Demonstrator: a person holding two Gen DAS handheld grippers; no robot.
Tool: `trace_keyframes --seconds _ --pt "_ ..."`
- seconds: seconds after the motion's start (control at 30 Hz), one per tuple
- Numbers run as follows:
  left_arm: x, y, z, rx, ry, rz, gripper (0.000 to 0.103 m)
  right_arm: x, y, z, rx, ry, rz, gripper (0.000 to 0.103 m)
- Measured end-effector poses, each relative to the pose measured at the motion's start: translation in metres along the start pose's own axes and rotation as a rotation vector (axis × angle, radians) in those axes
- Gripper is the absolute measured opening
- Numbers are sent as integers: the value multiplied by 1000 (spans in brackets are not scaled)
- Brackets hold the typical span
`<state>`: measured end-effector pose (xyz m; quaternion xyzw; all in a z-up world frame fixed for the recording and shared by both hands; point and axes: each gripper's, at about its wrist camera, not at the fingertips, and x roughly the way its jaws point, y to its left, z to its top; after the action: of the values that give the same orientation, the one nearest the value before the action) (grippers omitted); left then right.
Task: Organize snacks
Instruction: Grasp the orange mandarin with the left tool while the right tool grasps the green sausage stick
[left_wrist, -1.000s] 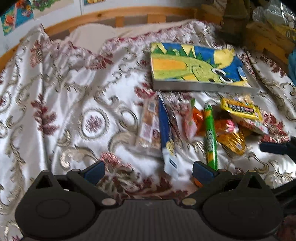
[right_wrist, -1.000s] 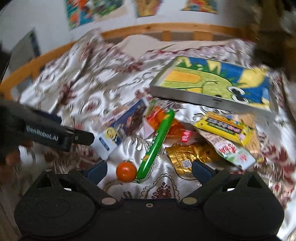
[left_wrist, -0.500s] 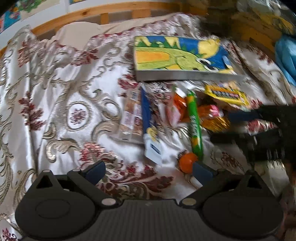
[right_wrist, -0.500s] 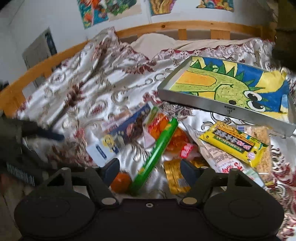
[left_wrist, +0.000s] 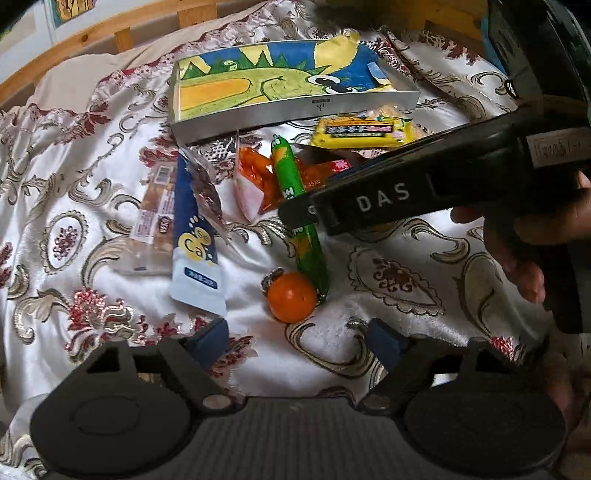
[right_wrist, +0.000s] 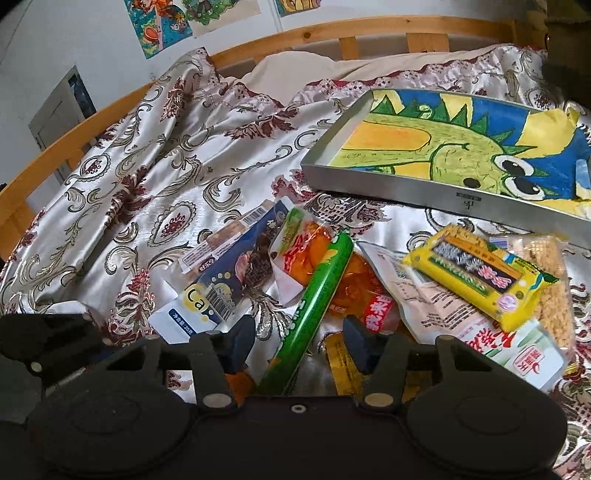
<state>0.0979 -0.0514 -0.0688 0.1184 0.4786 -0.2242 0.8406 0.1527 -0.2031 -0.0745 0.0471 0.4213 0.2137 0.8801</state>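
Closest to me, my left gripper (left_wrist: 297, 338) has been narrowing but grips nothing yet, the little orange ball (left_wrist: 291, 297) sitting just ahead of its tips, so I'd drop straight over it and squeeze gently since it'll probably roll on this slippery bedspread (left_wrist: 92, 206). My right gripper (right_wrist: 299, 341) has been closing too, straddling the green stick snack (right_wrist: 314, 299) without pinching it yet. I'd grab it mid-length, then carry both back to the dinosaur tray (right_wrist: 373, 181) lying empty behind the pile.
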Motion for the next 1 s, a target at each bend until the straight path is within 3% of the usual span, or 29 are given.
trace_keyframes --seconds 0.23,0.4,0.47,0.53,0.63,0.8,1.0 --pt "8 6 3 -41 6 -65 64 8 1 0 2 24 -6 51" --pt "11 12 2 -82 9 -77 61 16 -1 0 36 33 9 50" --pt "11 16 2 -110 10 -80 60 20 -1 0 37 41 14 45" --pt "11 21 2 -140 10 -91 55 22 -1 -1 50 43 2 31" --pt "12 24 2 -158 9 -103 48 22 -7 -1 88 42 0 27" --pt "17 27 4 -186 17 -120 46 22 -6 -1 96 40 -5 27" --pt "20 44 5 -330 32 -180 48 21 -10 0 119 44 6 27"
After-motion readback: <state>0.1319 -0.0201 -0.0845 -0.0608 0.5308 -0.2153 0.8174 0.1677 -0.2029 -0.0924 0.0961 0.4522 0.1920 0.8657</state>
